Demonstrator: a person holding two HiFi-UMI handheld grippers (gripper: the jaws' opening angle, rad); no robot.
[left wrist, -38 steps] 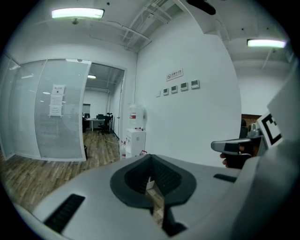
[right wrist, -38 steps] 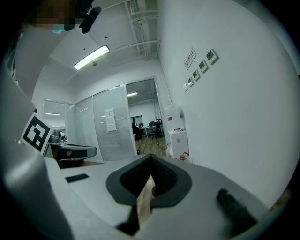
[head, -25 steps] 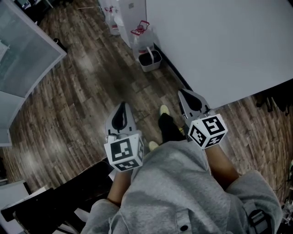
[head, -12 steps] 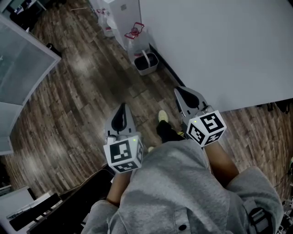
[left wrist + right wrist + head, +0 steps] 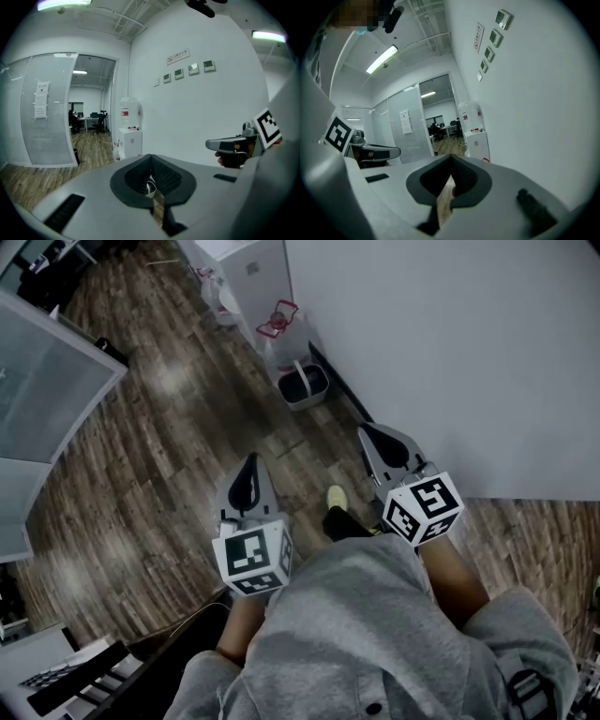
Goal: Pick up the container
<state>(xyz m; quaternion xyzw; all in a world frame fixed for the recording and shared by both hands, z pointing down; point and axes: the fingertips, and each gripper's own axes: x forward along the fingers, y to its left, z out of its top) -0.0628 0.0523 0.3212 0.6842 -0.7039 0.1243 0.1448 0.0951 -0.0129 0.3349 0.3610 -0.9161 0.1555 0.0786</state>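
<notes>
The yellow shoe (image 5: 336, 495) has drawn back; left gripper (image 5: 250, 463) and right gripper (image 5: 372, 434) both clenched, empty (wall sign (image 5: 178, 56) unreadable).

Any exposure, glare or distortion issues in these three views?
Head view: dim, with pale sheen patches on the wood floor. Left gripper view: strong fisheye bending, dark corners, ceiling light blown out. Right gripper view: same fisheye, ceiling strip glaring.

Two tools (left tool (image 5: 248, 470), right tool (image 5: 375, 439)), one floor basket (image 5: 300, 401), one water dispenser (image 5: 130, 140).
</notes>
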